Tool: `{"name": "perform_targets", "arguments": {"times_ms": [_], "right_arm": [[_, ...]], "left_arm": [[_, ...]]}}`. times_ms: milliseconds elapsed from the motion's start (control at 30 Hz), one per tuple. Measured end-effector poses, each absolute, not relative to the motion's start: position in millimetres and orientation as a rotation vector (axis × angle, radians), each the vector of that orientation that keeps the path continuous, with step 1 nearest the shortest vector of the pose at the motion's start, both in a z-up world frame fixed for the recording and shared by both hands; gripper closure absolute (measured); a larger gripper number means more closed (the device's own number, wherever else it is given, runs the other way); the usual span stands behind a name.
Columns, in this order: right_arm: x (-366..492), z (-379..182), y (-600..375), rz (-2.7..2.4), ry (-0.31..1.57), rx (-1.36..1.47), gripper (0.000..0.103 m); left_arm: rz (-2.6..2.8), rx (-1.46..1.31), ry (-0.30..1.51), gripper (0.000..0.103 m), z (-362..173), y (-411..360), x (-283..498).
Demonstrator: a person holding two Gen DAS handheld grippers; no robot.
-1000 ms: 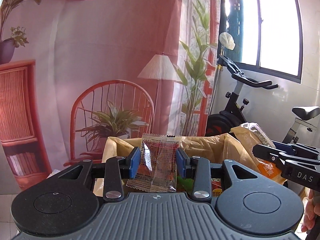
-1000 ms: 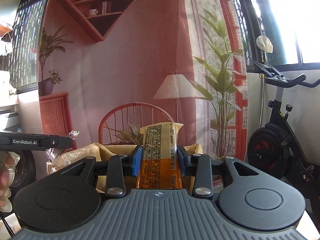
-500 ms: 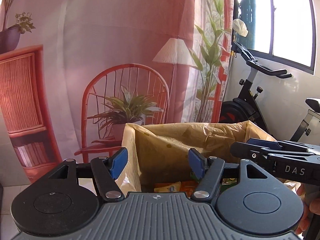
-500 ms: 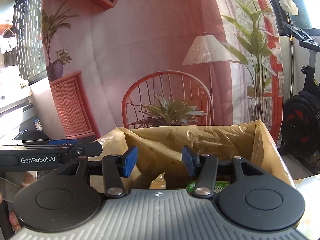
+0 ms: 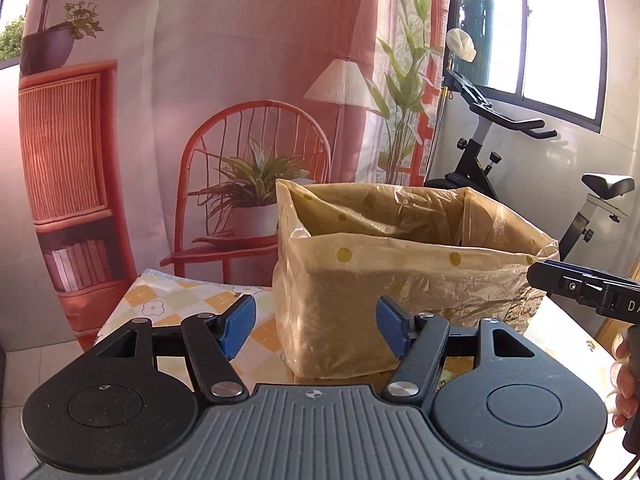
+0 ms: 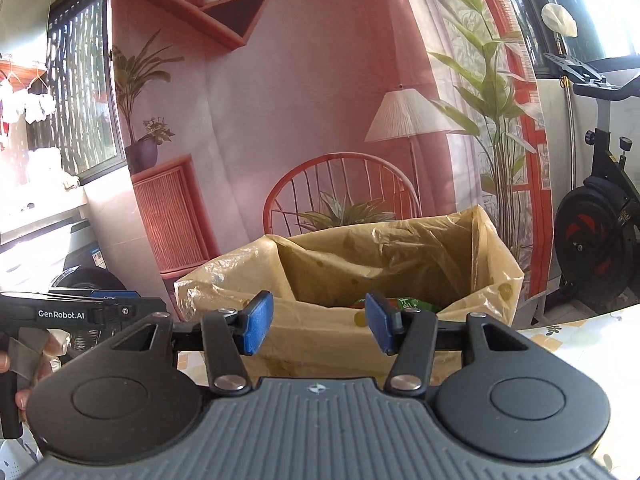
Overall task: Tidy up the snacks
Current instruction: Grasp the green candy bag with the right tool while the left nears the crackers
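Note:
A box lined with a yellow dotted plastic bag (image 5: 400,276) stands on the table; it also shows in the right wrist view (image 6: 320,320). A green snack packet (image 6: 404,303) lies inside it. My left gripper (image 5: 316,326) is open and empty, in front of the box's near left corner. My right gripper (image 6: 318,326) is open and empty, just before the box's near rim. The right gripper's body (image 5: 588,292) shows at the right edge of the left wrist view, the left gripper's body (image 6: 80,312) at the left of the right wrist view.
A checked tablecloth (image 5: 180,304) covers the table. A printed backdrop with a red chair (image 5: 256,184) hangs behind. An exercise bike (image 5: 520,168) stands at the right, by the window.
Both grippers have let go of their snack packets over the box, opened, and drawn back and lower, so the box now stands farther in front of them.

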State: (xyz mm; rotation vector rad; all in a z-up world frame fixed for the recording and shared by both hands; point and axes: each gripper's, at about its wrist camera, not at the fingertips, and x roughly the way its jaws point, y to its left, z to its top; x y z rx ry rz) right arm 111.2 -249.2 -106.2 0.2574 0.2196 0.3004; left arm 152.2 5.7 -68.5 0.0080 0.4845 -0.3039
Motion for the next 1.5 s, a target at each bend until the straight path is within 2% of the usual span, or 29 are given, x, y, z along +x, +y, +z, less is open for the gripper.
{"name": "perform_targets", "arguments": {"times_ms": [33, 233, 533, 700, 900, 1133, 1367, 1500], "right_arm": [[104.7, -111.8, -247.1, 0.290, 0.218, 0.269, 0.032], [82.1, -145.9, -226.8, 0.279, 0.277, 0.315, 0.029], [93.4, -182.5, -197.5, 0.302, 0.439, 0.298, 0.029], [95.7, -187.3, -193.1, 0.296, 0.469, 0.277, 0.028], [113.1, -200.4, -184.3, 0.279, 0.546, 0.323, 0.012], [144.8, -213.6, -170.6, 0.298, 0.649, 0.399, 0.009], [152.3, -226.6, -165.1, 0.325, 0.700, 0.441, 0.009], [145.5, -228.4, -165.3, 0.371, 0.693, 0.457, 0.024]], "left_arm": [[-0.296, 0.011, 0.498, 0.034, -75.6, 10.6, 148.5], [-0.265, 0.025, 0.560, 0.035, -110.0, 35.9, 136.3], [-0.296, -0.012, 0.584, 0.035, -132.9, 44.5, 128.4], [-0.309, -0.022, 0.625, 0.035, -150.5, 44.7, 127.3], [-0.286, 0.001, 0.669, 0.035, -174.9, 43.9, 123.1], [-0.258, -0.024, 0.666, 0.035, -177.1, 45.3, 121.6], [-0.255, -0.019, 0.673, 0.035, -183.7, 40.2, 117.5], [-0.238, -0.029, 0.680, 0.035, -186.7, 42.3, 113.2]]}}
